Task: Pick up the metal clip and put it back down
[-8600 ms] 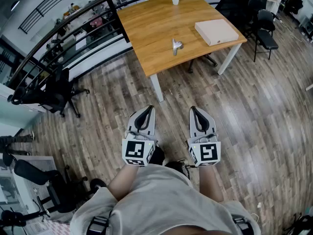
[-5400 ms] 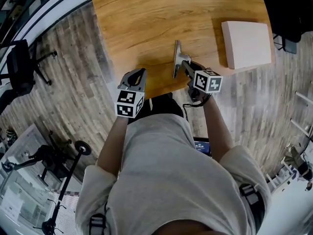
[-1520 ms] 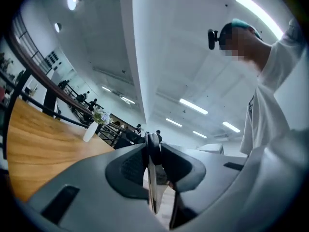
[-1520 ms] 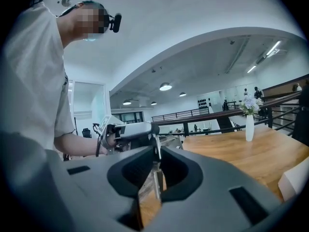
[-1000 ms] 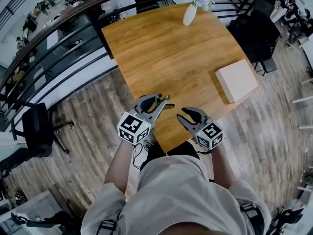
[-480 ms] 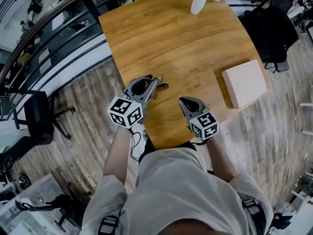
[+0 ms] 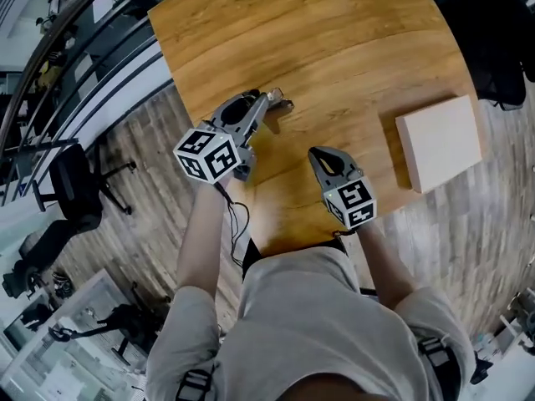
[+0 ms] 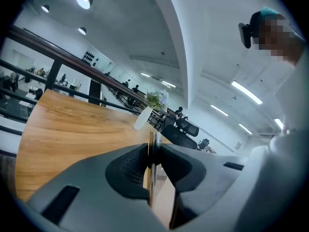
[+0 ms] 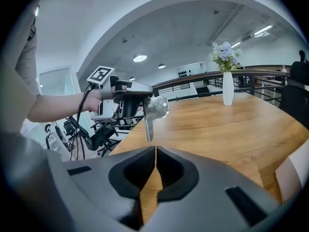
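Now holding the metal clip (image 9: 154, 109) in the left gripper (image 7: 267, 105), fingers clamped on its thin plate, over the bench (image 7: 351, 57) near its left edge. Right gripper (image 7: 315, 152) over the bench's near edge, fingers pressed together, empty. Flat box (image 7: 440, 140) on the bench's right side.

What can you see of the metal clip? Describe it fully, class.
The metal clip is shiny, silver-grey sheet metal, with a broad rounded upper part and a narrow flat tail pointing down. The left hand-held gripper is shut on its upper part, holding it seemingly clear above the wooden table, near an edge.
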A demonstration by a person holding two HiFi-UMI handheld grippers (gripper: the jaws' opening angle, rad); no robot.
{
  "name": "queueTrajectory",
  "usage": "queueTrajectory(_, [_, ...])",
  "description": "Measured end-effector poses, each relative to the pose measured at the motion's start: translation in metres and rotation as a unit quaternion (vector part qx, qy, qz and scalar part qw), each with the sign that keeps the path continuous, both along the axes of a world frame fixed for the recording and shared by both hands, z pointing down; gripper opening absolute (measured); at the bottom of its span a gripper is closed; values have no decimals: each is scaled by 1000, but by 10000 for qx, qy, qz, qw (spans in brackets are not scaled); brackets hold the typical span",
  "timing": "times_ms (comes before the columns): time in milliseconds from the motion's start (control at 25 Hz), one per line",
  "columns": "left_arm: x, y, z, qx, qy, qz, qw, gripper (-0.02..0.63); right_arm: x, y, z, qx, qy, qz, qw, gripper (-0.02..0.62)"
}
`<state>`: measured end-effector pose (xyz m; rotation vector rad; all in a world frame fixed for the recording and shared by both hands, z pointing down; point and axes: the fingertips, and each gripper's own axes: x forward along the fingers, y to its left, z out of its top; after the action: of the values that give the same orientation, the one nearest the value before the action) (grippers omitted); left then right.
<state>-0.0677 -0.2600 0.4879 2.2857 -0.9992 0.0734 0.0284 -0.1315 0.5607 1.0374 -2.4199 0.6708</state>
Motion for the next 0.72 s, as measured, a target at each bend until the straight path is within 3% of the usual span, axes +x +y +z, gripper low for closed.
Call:
queueTrajectory(280, [18,-29,51,-813,373,-85,9960,95,2,-14,14,-164,-235,19,9996,32])
queueTrajectory(480, [31,-53,74,-1107,858,-282,9897,94,10,-24,27,-234,-381,104,9989,32])
queueTrajectory(720, [38,-63,97,-1292,766,-251,9883,94,19,-21,36,-349,-462,273,9980,32])
